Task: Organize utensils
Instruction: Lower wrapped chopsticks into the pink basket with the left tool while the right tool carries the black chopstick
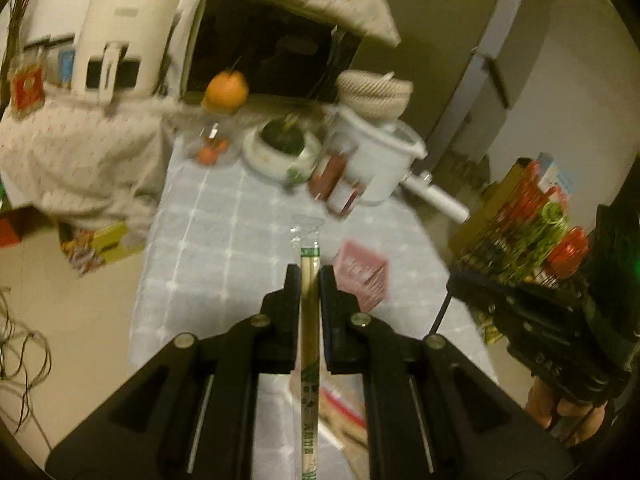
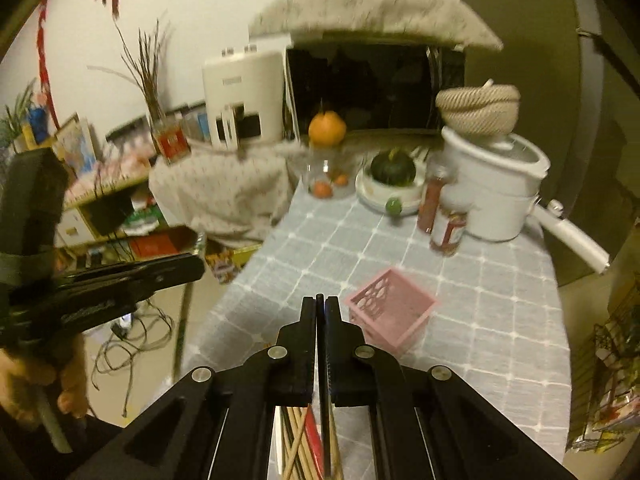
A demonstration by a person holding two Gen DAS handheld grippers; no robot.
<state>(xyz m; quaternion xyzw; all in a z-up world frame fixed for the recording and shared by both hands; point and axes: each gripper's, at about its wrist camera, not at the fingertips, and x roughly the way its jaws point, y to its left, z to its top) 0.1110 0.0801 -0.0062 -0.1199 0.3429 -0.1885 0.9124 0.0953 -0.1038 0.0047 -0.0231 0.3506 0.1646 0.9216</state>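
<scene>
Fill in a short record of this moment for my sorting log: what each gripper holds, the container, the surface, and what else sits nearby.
left gripper: shut on wrapped chopsticks, wrapper tip sticking out past the fingers
right gripper: shut on a thin dark stick; what it is, unclear
container: pink basket, upright on the table, looks empty
surface: table with grey checked cloth
loose utensils: bare chopsticks lying under the right gripper
far end: white pot, green squash on a plate, orange
</scene>
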